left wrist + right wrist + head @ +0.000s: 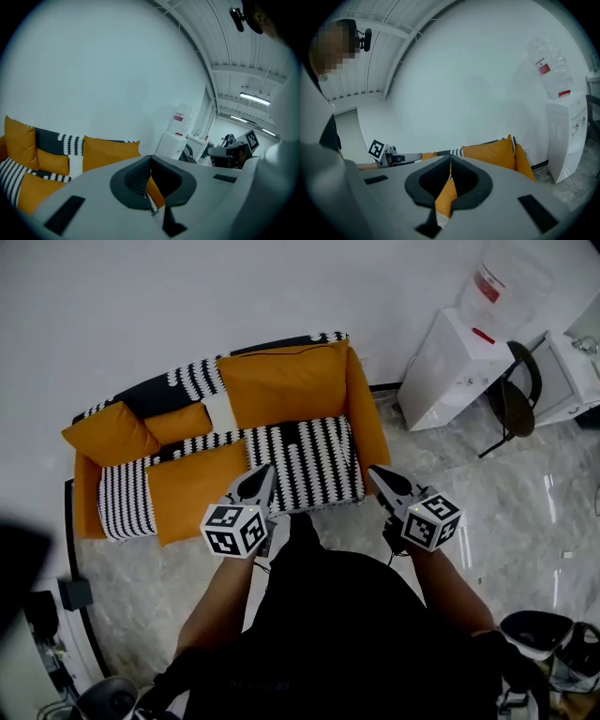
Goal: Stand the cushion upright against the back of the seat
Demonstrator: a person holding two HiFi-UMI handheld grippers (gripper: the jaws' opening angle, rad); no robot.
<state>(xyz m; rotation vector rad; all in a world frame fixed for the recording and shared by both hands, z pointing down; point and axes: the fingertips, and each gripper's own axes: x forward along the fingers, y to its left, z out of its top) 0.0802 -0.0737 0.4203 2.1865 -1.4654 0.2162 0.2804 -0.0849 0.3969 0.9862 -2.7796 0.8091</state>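
Cushion [192, 488] lies flat, left of left gripper's [264, 472] closed jaws.

Left gripper [260, 476]: my fingers closed together, empty, tipped slightly down.
Right gripper [380, 474]: fingers closed, empty.
Forearms [223, 596]: both extended ahead.

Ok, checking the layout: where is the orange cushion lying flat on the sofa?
Head view: the flat orange cushion lies on the left half of the sofa seat, just left of the left claw, below the small orange pillow.
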